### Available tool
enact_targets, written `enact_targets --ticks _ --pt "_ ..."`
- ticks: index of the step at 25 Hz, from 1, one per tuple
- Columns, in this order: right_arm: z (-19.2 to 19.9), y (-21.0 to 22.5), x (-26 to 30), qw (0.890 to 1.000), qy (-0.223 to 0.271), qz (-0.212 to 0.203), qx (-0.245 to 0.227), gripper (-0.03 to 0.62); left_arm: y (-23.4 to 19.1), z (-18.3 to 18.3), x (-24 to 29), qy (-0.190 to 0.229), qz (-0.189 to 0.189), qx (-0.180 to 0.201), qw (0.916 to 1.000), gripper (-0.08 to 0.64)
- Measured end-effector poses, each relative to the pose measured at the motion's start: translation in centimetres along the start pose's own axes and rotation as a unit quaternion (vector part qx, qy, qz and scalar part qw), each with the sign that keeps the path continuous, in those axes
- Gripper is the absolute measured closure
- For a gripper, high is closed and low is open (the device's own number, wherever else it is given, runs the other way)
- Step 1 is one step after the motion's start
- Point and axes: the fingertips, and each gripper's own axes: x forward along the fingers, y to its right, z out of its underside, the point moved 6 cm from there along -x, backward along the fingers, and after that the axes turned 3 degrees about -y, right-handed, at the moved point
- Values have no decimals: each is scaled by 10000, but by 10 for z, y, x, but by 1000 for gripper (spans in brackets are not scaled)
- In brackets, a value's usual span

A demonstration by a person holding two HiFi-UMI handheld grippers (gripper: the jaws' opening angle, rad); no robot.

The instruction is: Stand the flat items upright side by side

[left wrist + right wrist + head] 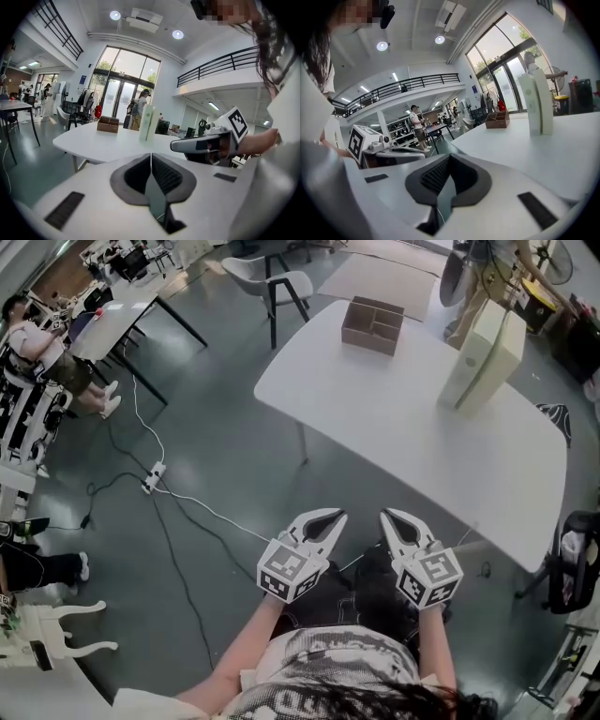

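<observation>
Before the table (pixel 394 437), left gripper (pixel 334 516), right gripper (pixel 388 515), fingers (pixel 317 525) together, empty, items (pixel 483 357) seemingly upright

No legible text or signs.

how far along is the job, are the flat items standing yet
Looks done: two pale flat items stand upright side by side on the white table. In hand: nothing, left tongs and right tongs are shut and empty, short of the table. Left: no item visibly lying flat.

Office atrium — mezzanine railing (pixel 225 63), worktables (pixel 375 418)
</observation>
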Motion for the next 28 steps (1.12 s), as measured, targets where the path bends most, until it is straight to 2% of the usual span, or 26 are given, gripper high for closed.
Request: enact_targets --ticks 10,18,28 --pt "7 -12 -10 9999 34 -33 -149 595 20 0 -6 -64 226 352 9991 543" --pt "11 -22 -13 9995 -5 -156 -265 595 25 4 -12 -70 193 413 9989 543" --pt "16 -22 -25 9995 -31 -101 -296 595 36 3 -5 -72 283 486 9984 543"
